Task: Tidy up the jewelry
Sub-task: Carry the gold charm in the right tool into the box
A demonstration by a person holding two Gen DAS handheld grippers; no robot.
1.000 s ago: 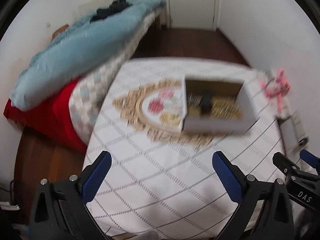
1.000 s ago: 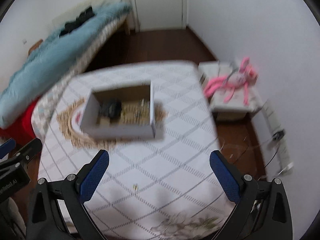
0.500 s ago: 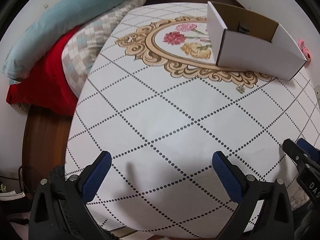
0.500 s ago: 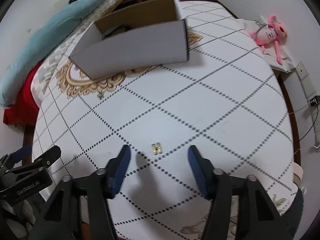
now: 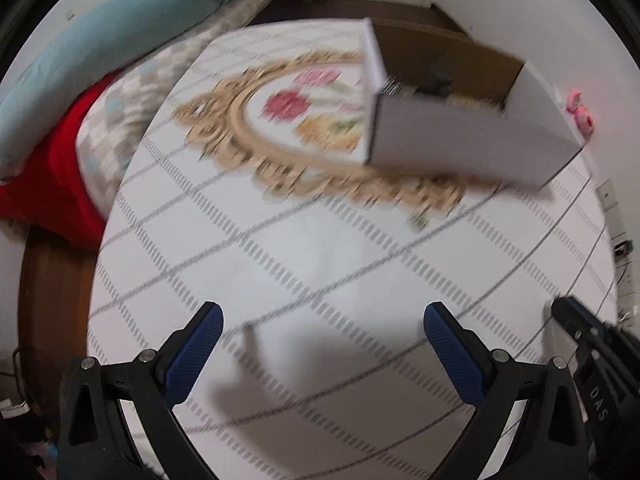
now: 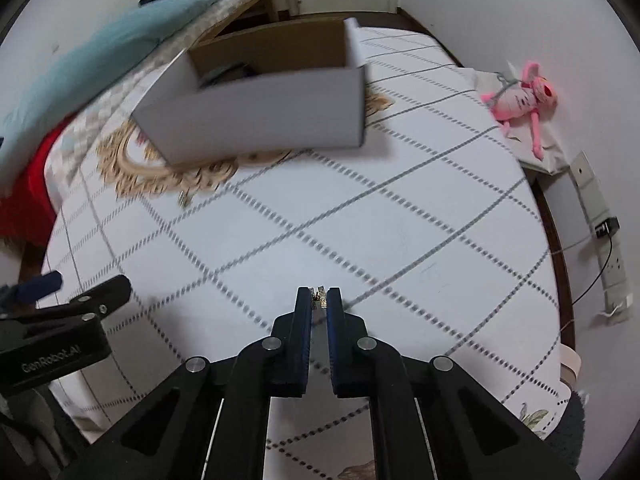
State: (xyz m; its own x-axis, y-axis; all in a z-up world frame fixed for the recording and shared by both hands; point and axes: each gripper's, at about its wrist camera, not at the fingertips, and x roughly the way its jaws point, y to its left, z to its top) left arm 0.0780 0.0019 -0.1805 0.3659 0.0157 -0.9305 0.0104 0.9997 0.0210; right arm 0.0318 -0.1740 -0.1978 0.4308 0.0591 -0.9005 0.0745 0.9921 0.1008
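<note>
A white cardboard box (image 5: 472,148) (image 6: 264,120) with jewelry inside stands on the patterned tablecloth (image 5: 320,264). My right gripper (image 6: 319,298) is shut on a small gold earring (image 6: 319,295) at its fingertips, just above the cloth. A second small gold piece (image 5: 418,216) (image 6: 184,199) lies on the cloth in front of the box. My left gripper (image 5: 320,336) is open and empty, low over the near part of the table. The right gripper's body shows at the lower right of the left wrist view (image 5: 592,344).
A bed with a light blue blanket (image 5: 100,52) and red cover (image 5: 44,184) lies to the left of the table. A pink plush toy (image 6: 520,96) lies on a side stand at right. A power strip (image 6: 616,276) lies on the floor at right.
My right gripper has closed from open onto the small gold earring on the cloth. Both views are blurred by motion; the left gripper has lifted slightly and stays open.
</note>
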